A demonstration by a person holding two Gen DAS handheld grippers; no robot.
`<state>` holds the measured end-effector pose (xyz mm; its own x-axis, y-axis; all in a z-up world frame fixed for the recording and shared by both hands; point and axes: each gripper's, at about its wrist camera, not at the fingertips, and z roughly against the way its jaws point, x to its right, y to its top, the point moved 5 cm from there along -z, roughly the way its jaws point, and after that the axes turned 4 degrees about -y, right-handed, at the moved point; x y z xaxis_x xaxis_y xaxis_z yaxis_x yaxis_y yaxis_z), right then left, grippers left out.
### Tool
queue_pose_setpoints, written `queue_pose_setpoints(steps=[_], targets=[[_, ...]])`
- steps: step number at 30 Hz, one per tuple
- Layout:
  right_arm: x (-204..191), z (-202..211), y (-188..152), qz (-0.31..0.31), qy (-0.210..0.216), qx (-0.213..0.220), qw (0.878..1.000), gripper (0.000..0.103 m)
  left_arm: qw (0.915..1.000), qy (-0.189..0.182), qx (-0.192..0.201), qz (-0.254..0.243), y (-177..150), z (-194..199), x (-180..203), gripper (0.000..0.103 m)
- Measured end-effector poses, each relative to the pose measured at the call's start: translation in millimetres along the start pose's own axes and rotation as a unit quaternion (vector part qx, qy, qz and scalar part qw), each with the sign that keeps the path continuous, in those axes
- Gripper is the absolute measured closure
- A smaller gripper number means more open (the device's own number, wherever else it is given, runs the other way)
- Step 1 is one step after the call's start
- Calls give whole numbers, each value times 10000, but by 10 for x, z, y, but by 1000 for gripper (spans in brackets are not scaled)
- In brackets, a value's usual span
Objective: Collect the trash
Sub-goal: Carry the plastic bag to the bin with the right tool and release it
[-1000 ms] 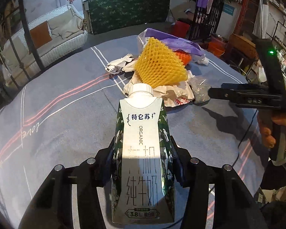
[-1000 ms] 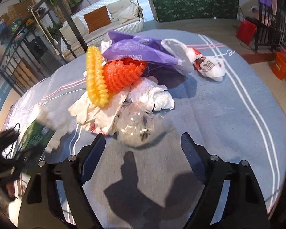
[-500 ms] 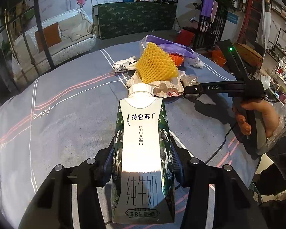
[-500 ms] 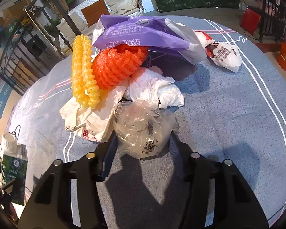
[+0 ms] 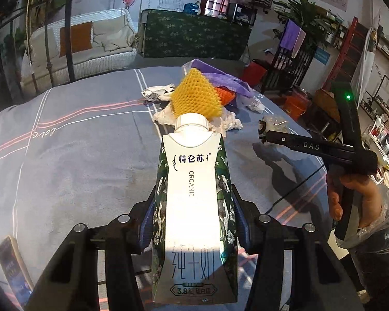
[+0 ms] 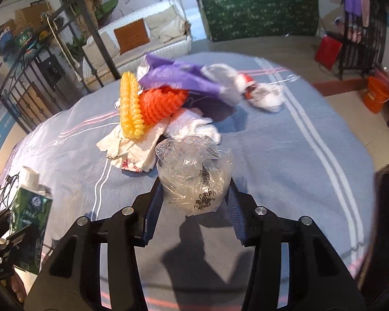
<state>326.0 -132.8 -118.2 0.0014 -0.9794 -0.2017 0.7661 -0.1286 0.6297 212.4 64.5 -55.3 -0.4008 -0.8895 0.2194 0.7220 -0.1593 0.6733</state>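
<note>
My left gripper [image 5: 194, 207] is shut on a white and green milk carton [image 5: 192, 181], held upright above the blue tablecloth [image 5: 77, 155]. The carton also shows at the left edge of the right wrist view [image 6: 31, 202]. My right gripper [image 6: 193, 202] has its jaws closing on a crumpled clear plastic bag [image 6: 192, 171], with the pads pressing its sides. In the left wrist view that gripper [image 5: 264, 129] carries the bag [image 5: 276, 124] clear of the table. Beyond lies a trash pile: a yellow foam net [image 6: 129, 108], an orange foam net [image 6: 163, 101], a purple bag [image 6: 173, 75] and white paper [image 6: 192, 127].
A crumpled white wrapper [image 6: 264, 94] lies apart at the pile's right. A phone [image 5: 11, 267] rests on the cloth near the left edge. Beyond the round table stand a white sofa [image 5: 90, 44], a green cabinet [image 5: 194, 36] and an orange bucket [image 6: 376, 96].
The right gripper's jaws closed on the clear plastic bag and drew it up and away from the pile. The left gripper kept the carton and drifted back a little.
</note>
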Motion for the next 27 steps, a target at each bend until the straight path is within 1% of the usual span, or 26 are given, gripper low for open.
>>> queue_pose_setpoints(steps=[2, 5, 8, 11, 13, 17, 20, 22, 27], targets=[[103, 156, -63, -85, -58, 100, 9999, 55, 9999, -78, -8, -112, -8, -34, 139, 52], [391, 483, -213, -225, -272, 330, 9988, 55, 9993, -281, -14, -238, -1, -102, 371, 52], [707, 722, -322, -420, -502, 462, 9968, 55, 9978, -509, -33, -424, 23, -200, 671, 52], [1060, 910, -443, -673, -702, 466, 9942, 55, 9951, -720, -48, -676, 26, -304, 986, 52], [1332, 1075, -562, -881, -915, 507, 9906, 55, 9922, -907, -88, -852, 40, -393, 1228, 52], [1805, 1339, -768, -1122, -1535, 557, 9802, 55, 9855, -1244, -87, -1152, 81, -516, 1644, 52], [2088, 1463, -910, -1376, -1733, 531, 9738, 55, 9807, -1447, -90, -1308, 95, -606, 1895, 52], [2287, 1553, -1015, -1506, -1953, 517, 9677, 55, 9769, -1592, -113, -1421, 100, -679, 2091, 52], [2605, 1613, -1194, -1774, -2192, 413, 9585, 55, 9694, -1835, -156, -1626, 94, -830, 2452, 52]])
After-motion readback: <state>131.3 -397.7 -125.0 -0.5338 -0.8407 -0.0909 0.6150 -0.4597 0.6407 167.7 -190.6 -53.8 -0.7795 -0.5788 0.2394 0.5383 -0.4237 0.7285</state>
